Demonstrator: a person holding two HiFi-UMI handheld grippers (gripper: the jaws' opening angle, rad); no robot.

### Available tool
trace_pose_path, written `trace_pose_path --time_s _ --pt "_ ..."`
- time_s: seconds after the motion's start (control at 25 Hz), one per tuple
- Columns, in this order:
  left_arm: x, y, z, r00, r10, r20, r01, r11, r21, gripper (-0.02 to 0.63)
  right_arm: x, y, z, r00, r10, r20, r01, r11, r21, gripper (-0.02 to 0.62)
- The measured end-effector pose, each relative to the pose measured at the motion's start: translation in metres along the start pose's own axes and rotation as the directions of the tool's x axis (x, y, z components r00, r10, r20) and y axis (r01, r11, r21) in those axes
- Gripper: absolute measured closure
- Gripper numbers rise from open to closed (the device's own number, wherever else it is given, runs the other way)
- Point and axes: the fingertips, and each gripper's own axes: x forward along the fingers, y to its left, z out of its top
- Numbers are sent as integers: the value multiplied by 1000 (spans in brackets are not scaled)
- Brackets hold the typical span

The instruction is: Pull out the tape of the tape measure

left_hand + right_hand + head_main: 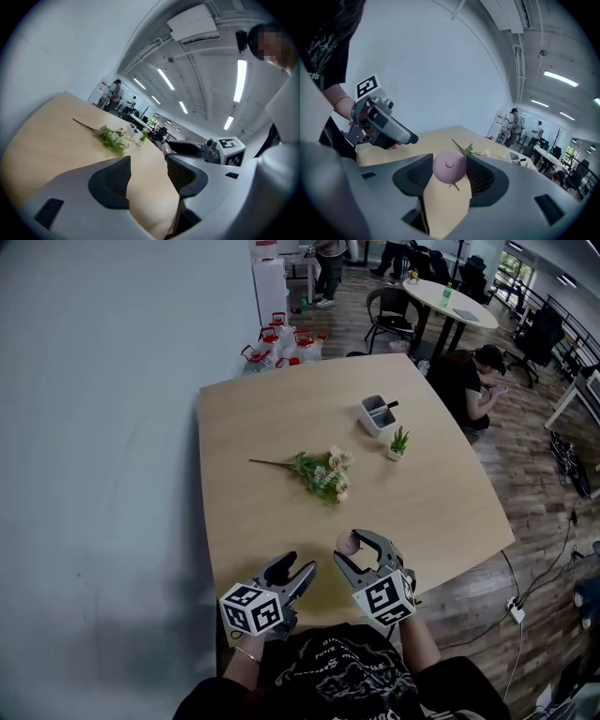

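**Pink tape measure pinched above the table's near edge**

The pale wooden table [281, 418] is smooth, with rounded corners. Above its near edge, the right gripper [361, 545] clamps a small, round, matte pink tape measure [449, 167] (a button at its centre) between ribbed black pads. Just beside it, the left gripper [147, 166] has its jaws apart and empty. Farther across lie a leafy flower sprig [322, 472], a grey two-slot organiser [378, 414] and a tiny potted plant [398, 443], well apart from both grippers.

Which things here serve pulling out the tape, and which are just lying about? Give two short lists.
For the job: pink tape measure, clamped in the right tool; left tool, open and empty.

Lying about: flower sprig, small potted plant, white desk organizer, red-capped bottles on the floor.
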Motion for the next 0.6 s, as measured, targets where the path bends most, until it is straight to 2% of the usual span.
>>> trace_pose_path --time_s 0.16,0.32,0.48,0.6 --pt "12 -18 9 986 -166 28 169 974 -149 360 -7 16 11 1000 16 25 -15 999 -40 359" --pt "20 -23 11 968 -249 26 247 935 -253 360 -11 30 15 999 38 38 -35 997 -69 359" --pt "22 -33 13 936 -351 28 339 876 -343 360 -12 45 21 995 74 62 -70 995 -68 359" --pt "26 -36 12 919 -391 40 374 837 -400 360 -12 53 28 991 105 83 -100 993 -65 359"
